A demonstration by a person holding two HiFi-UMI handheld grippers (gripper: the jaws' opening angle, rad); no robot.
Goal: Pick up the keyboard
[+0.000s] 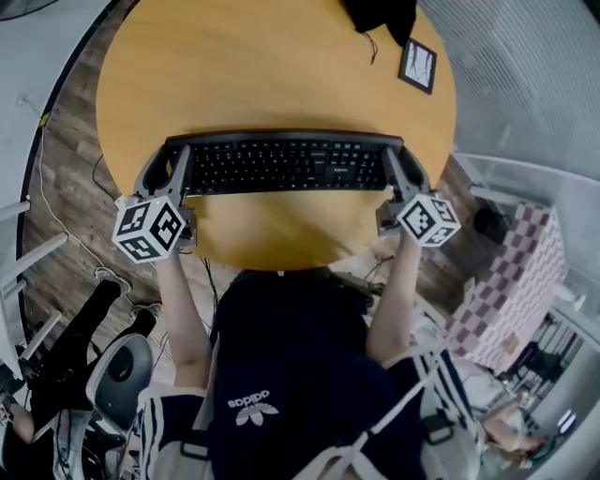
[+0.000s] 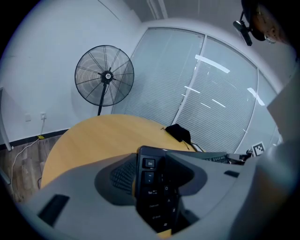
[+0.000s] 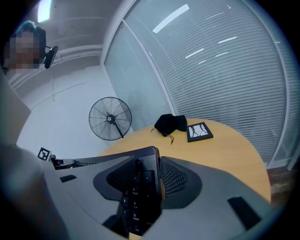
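A black keyboard lies crosswise over the near half of the round yellow table. Whether it touches the tabletop I cannot tell. My left gripper is shut on its left end, and my right gripper is shut on its right end. In the left gripper view the Esc-key end of the keyboard is clamped between the jaws of the left gripper. In the right gripper view the number-pad end of the keyboard sits between the jaws of the right gripper.
A black pouch and a small framed picture lie at the table's far right. A standing fan is beyond the table by the blinds. A chair is at the person's left, a checkered box at the right.
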